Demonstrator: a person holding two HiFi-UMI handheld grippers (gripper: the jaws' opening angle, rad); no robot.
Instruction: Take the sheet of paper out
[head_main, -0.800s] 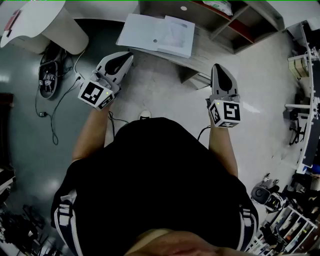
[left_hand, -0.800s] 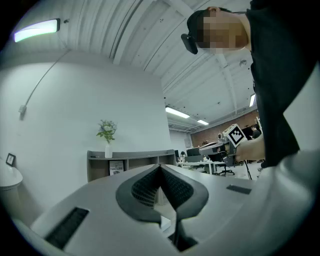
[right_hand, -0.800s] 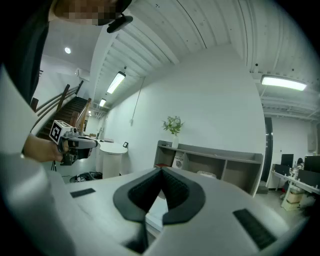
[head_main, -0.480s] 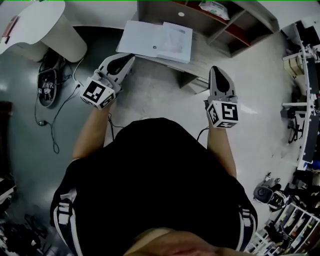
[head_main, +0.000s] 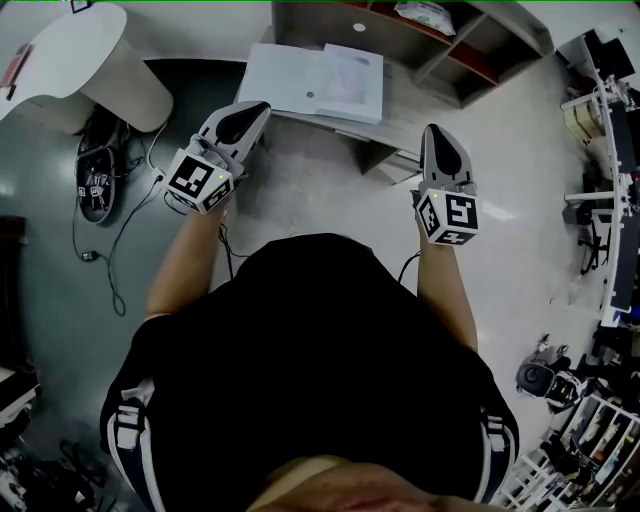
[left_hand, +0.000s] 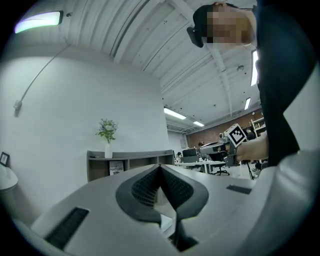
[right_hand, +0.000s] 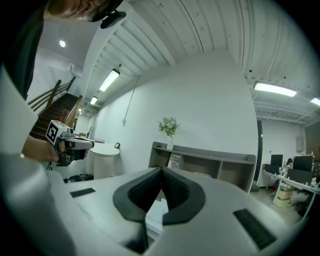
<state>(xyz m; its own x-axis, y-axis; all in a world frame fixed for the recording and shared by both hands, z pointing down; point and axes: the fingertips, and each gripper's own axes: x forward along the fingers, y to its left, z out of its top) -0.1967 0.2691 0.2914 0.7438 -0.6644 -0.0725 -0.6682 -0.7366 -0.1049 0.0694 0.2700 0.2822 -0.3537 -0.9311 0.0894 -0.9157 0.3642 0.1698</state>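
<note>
A white stack of paper with a clear sleeve on top lies on a low grey table. My left gripper hovers level just short of the stack's near left corner, its jaws shut on nothing. My right gripper is level by the table's right end, also shut and empty. In the left gripper view the shut left gripper points past the table, and the right gripper shows beyond it. In the right gripper view white paper shows below the shut right gripper.
A round white pedestal table stands at the left. Beside it, a black device and cables lie on the floor. A low shelf unit runs behind the table, with a vase of flowers on top. Racks crowd the right side.
Both grippers have edged slightly toward the table and the paper. Their jaws stay shut and empty.
</note>
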